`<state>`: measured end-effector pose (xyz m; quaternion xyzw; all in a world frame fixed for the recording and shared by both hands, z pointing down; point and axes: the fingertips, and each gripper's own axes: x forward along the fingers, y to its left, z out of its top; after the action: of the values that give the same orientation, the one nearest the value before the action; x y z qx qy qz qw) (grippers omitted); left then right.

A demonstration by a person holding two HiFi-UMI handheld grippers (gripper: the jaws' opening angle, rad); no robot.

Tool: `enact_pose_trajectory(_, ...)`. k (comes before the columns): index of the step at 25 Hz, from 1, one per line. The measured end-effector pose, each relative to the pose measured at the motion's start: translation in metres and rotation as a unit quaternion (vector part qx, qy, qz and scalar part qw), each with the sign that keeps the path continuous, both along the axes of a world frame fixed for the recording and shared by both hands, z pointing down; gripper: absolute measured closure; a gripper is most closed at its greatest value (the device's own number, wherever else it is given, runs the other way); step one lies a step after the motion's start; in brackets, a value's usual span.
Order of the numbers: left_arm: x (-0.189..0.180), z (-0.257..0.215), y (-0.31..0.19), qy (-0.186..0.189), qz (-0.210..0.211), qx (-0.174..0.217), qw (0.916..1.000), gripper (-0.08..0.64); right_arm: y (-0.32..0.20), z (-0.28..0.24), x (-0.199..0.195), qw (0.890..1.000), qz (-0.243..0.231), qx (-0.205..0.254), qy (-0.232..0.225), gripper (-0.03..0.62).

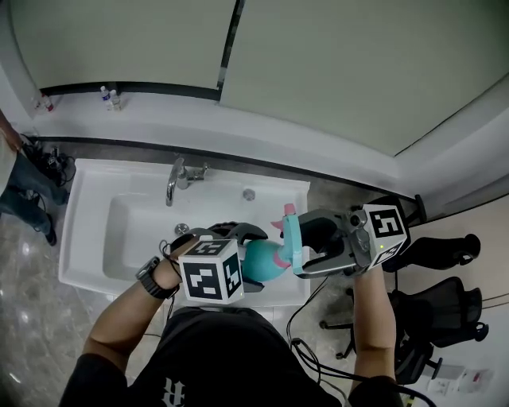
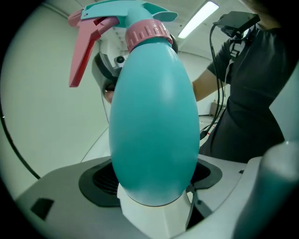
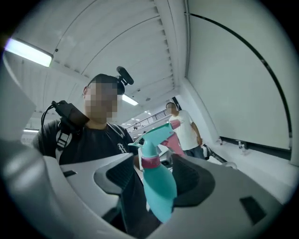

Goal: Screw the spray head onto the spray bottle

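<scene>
A white sink (image 1: 87,262) with a chrome tap (image 1: 181,176) was set in a grey stone surface (image 1: 32,318) below a pale wall, whose ledge carried a few small bottles (image 1: 110,98); a black chair (image 1: 429,310) stood off to the right. Over the sink's near rim was the bottle (image 1: 262,259), an egg-shaped teal body with a pink collar (image 2: 147,33), a teal spray head (image 2: 126,14) and a pink trigger (image 2: 84,51), gripped round its belly by the left tool (image 2: 154,177). The right tool (image 1: 306,246) stood open, its jaws on either side of the bottle with a gap at one pad.
</scene>
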<state>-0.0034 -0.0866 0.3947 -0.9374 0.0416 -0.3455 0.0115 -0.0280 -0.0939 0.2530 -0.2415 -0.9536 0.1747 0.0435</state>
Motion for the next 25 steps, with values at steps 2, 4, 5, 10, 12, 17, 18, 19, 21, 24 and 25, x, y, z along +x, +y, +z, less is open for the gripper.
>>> enact_pose_trajectory(2, 0.001, 0.000, 0.005, -0.002, 0.013, -0.004, 0.9999, 0.135, 0.004, -0.004, -0.004, 1.000, -0.018, -0.002, -0.017, 0.357)
enact_pose_trajectory(4, 0.001, -0.001, 0.007, -0.003, 0.019, -0.006, 0.9998, 0.135, 0.008, -0.007, -0.006, 0.999, -0.026, -0.005, -0.030, 0.357)
enact_pose_trajectory(5, 0.001, -0.001, 0.007, -0.003, 0.021, -0.007, 0.9997, 0.135, 0.010, -0.008, -0.008, 0.999, -0.028, -0.005, -0.038, 0.357)
enact_pose_trajectory(10, -0.001, 0.001, 0.002, 0.002, 0.015, -0.021, 0.9997, 0.135, 0.000, -0.010, -0.014, 0.998, 0.034, -0.006, -0.049, 0.457)
enact_pose_trajectory(12, -0.005, 0.002, -0.004, 0.005, 0.000, -0.027, 0.9996, 0.135, -0.007, -0.010, -0.017, 0.995, 0.083, 0.018, -0.045, 0.463)
enact_pose_trajectory(17, -0.008, 0.003, -0.007, 0.002, 0.001, -0.030, 0.9995, 0.135, -0.006, -0.011, -0.023, 0.982, 0.150, 0.108, -0.028, 0.463)
enact_pose_trajectory(18, -0.008, 0.003, -0.007, 0.001, 0.004, -0.027, 0.9996, 0.135, -0.005, -0.008, -0.022, 0.982, 0.146, 0.115, -0.017, 0.463)
enact_pose_trajectory(19, -0.008, 0.002, -0.007, 0.001, 0.005, -0.025, 0.9997, 0.135, -0.004, -0.007, -0.022, 0.983, 0.141, 0.119, -0.010, 0.463)
enact_pose_trajectory(21, -0.006, 0.000, -0.010, 0.004, 0.001, -0.024, 0.9997, 0.135, -0.006, -0.011, -0.022, 0.981, 0.144, 0.129, -0.007, 0.463)
enact_pose_trajectory(24, -0.008, -0.001, -0.019, 0.011, -0.025, -0.030, 0.9992, 0.135, -0.015, -0.010, -0.024, 0.966, 0.200, 0.161, 0.013, 0.463)
enact_pose_trajectory(25, -0.010, 0.000, -0.023, 0.011, -0.039, -0.030, 0.9987, 0.135, -0.019, -0.007, -0.025, 0.958, 0.228, 0.172, 0.026, 0.463)
